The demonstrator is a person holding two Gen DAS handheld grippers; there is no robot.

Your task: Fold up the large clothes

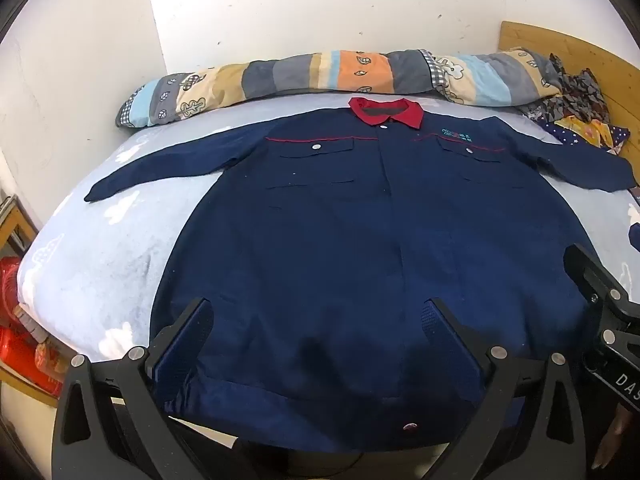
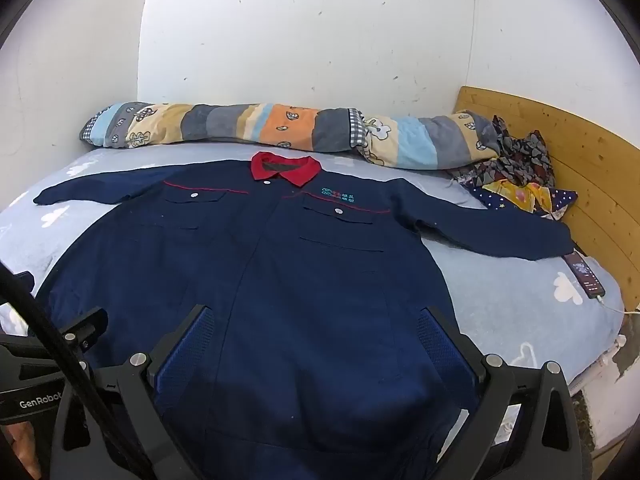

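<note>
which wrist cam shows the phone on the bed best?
Right wrist view. The phone lies in full view on the bed, screen up, just past the jacket sleeve cuff, near the wooden headboard. In the left wrist view, I cannot make it out.

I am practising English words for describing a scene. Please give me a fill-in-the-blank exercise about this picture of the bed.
1. The navy jacket has a collar coloured ____.
2. Both sleeves lie spread out ____ on the bed.
3. The left gripper and the right gripper both have their jaws ____.
4. The rolled quilt lies between the jacket and the ____.

Missing words: red; flat; open; wall
</note>
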